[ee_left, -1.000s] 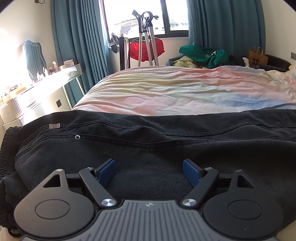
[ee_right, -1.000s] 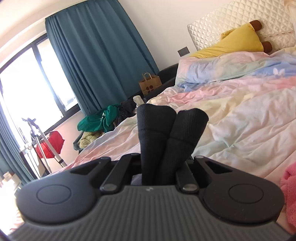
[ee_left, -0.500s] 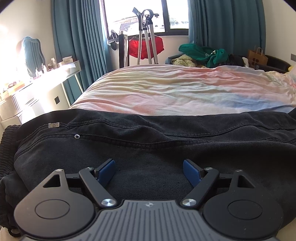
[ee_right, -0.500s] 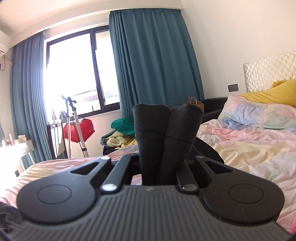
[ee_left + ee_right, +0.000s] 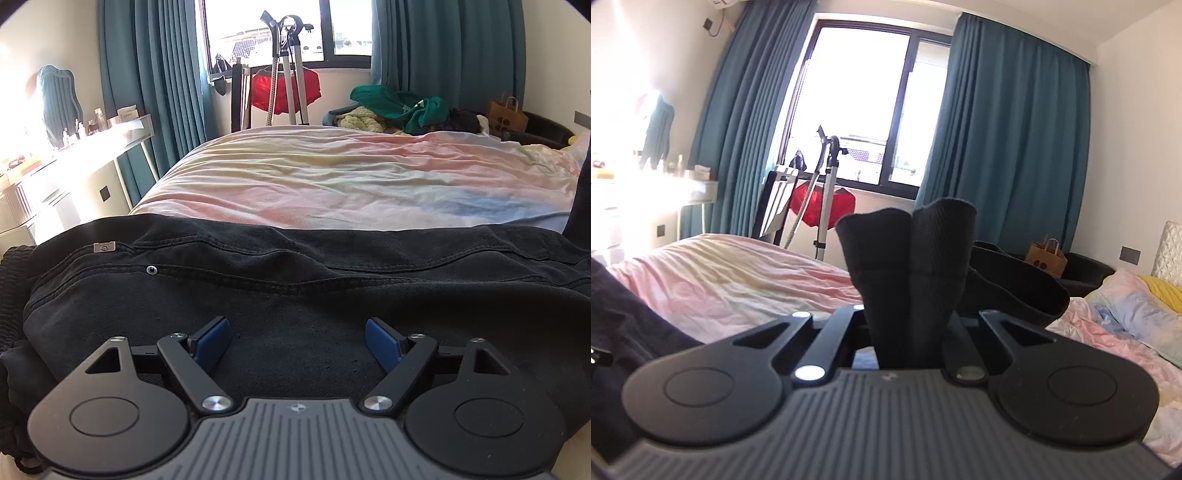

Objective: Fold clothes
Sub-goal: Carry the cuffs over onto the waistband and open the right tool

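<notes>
The jaws of my left gripper [image 5: 297, 341] stand wide apart over the black pants [image 5: 295, 280] lying on the bed [image 5: 351, 177]. My right gripper [image 5: 908, 332] is clamped on the ribbed black cuff [image 5: 908, 266], held up above the bed.

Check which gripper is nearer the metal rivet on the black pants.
Left. The left gripper hovers open over the black pants, just below the rivet; the right gripper clamps a ribbed cuff farther off.

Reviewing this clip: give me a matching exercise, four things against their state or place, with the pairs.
Things:
1. left hand-held gripper
2. right hand-held gripper
3. black trousers
4. green garment

States or places:
A. heaped on the chair by the window
B. open, holding nothing
C. spread across the near edge of the bed
D. shut on a ribbed black cuff

Pairs: 1-B, 2-D, 3-C, 4-A
</notes>
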Motion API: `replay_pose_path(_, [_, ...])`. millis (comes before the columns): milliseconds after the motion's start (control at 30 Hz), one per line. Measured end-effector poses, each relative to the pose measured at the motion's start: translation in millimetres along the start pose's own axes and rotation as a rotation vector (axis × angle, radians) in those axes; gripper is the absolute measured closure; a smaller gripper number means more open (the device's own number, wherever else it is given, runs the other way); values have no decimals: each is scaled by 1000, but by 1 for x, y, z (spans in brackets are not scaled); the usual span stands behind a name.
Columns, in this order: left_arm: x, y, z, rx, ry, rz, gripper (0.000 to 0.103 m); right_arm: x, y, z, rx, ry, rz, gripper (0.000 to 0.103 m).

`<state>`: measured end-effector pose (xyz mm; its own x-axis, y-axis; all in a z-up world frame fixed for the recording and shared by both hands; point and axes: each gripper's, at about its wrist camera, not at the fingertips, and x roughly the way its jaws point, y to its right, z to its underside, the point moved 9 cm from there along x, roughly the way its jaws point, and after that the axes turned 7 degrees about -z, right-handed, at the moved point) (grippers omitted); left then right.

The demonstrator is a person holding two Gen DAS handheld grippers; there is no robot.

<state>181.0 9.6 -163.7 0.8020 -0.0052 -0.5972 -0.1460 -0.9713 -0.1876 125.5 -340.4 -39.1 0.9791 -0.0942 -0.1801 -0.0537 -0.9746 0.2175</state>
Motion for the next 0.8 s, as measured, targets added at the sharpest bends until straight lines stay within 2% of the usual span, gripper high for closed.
replay_pose_path(133, [0,0,-1,-2,-2,10,21,10,-80,21,-171,-91,-132,94])
replay_pose_path(233, [0,0,-3,-8,-4,15,21,17,-130,53,-221,-202,-222,94])
replay_pose_path(367, [-2,-2,-4,-20,-8,14,21,21,-165,82,-325,-283,-242,94])
replay_pose_path(467, [-9,-6,-9,-32,-1,14,21,18,-167,70,-304,-252,-230,94])
replay_pose_path(533, [-18,-10,-14,-44,26,5,21,13,-173,57,-305,-200,-233,94])
replay_pose_path(600, [-27,-14,-21,-42,58,-4,21,9,-186,48,-302,-166,-261,94])
replay_pose_path(700, [-38,-24,-30,-31,115,-62,21,8,-208,47,-313,-152,-301,94])
replay_pose_path(800, [-40,-40,-36,-96,117,-95,21,10,-220,46,-266,-142,-342,93])
